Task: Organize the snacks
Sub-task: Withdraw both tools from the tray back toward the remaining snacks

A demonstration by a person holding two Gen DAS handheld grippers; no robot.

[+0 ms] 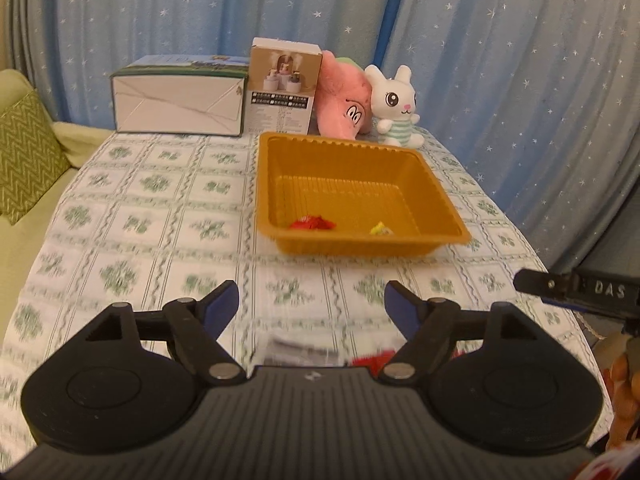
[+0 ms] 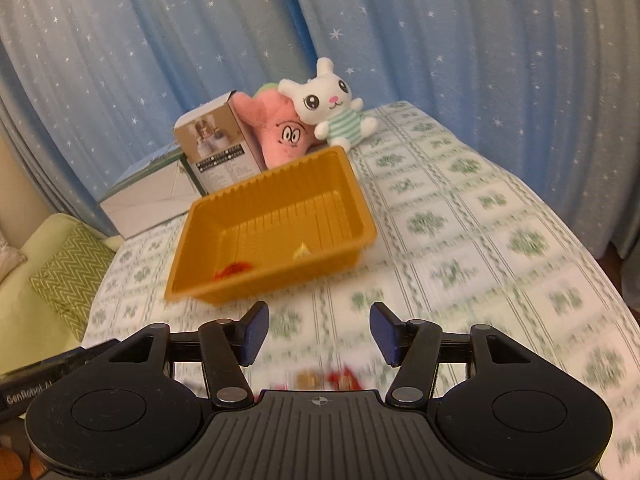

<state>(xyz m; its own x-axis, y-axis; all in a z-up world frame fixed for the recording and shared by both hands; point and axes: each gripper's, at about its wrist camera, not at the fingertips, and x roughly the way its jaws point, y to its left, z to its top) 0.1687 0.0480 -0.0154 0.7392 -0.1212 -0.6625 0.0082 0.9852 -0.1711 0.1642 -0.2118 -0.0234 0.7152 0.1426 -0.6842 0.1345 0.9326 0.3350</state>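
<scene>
An orange plastic tray [image 1: 436, 196] sits mid-table on a green-patterned tablecloth [image 1: 132, 216], holding a red-wrapped snack [image 1: 313, 223] and a yellow one [image 1: 381, 229] near its front wall. More wrapped snacks [image 1: 370, 359], blurred, lie on the cloth just under the left gripper [image 1: 311, 306], whose jaws gape wide with nothing between them. The right gripper [image 2: 319, 330] is likewise spread wide, holding nothing. Behind the tray stand two boxes [image 1: 282, 86], a pink plush [image 1: 344, 98] and a white bunny [image 1: 394, 106]
</scene>
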